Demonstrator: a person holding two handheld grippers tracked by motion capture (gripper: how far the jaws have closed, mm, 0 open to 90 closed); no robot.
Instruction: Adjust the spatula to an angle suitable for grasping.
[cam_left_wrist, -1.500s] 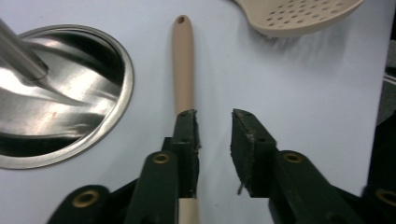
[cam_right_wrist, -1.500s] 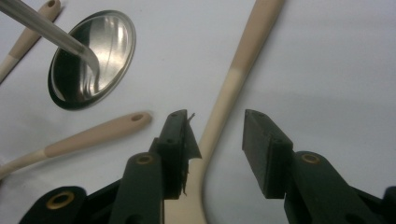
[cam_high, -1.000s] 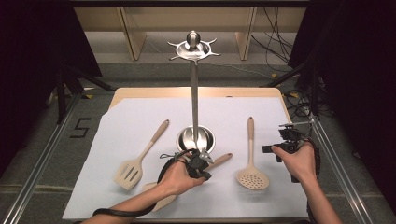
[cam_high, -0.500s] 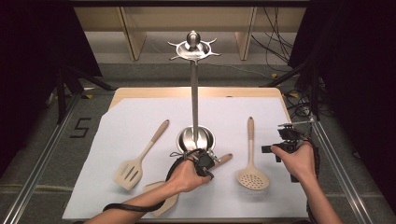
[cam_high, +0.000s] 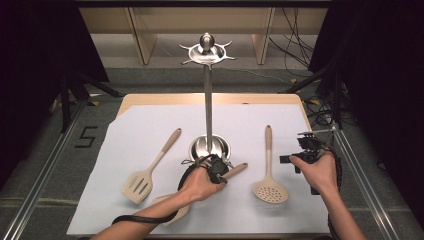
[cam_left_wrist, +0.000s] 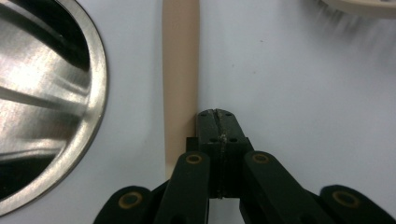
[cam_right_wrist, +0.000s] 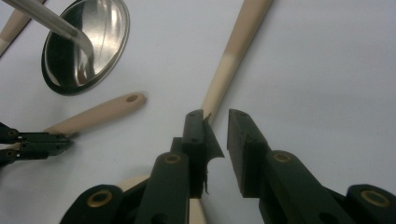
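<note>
White sheet (cam_high: 150, 125) covers the table; on it, one steel stand (cam_high: 208, 100), tall thin post rising from a shiny round dished base, ring of hooks at the top. Three utensils lie flat around the base, all pale beige heads on tan wooden handles: one slotted turner (cam_high: 150, 167) to the left, one skimmer (cam_high: 269, 172) with a round perforated head to the right, one spoon (cam_high: 230, 172) at the front of the base, its handle end toward the skimmer, its head under the left forearm. Spoon handle is smooth, rounded, with a small hole near its tip, seen in the right gripper view (cam_right_wrist: 100, 112). Left gripper (cam_high: 216, 167) is low over the sheet at the base's front edge; its jaws are pressed together with nothing between them, tips just beside the spoon handle (cam_left_wrist: 180, 79), at its edge. Right gripper (cam_high: 300, 157) is held at the sheet's right edge, near the skimmer; its jaws (cam_right_wrist: 215, 128) are slightly apart with a narrow gap, holding nothing, the skimmer handle (cam_right_wrist: 233, 51) running on beyond them
</note>
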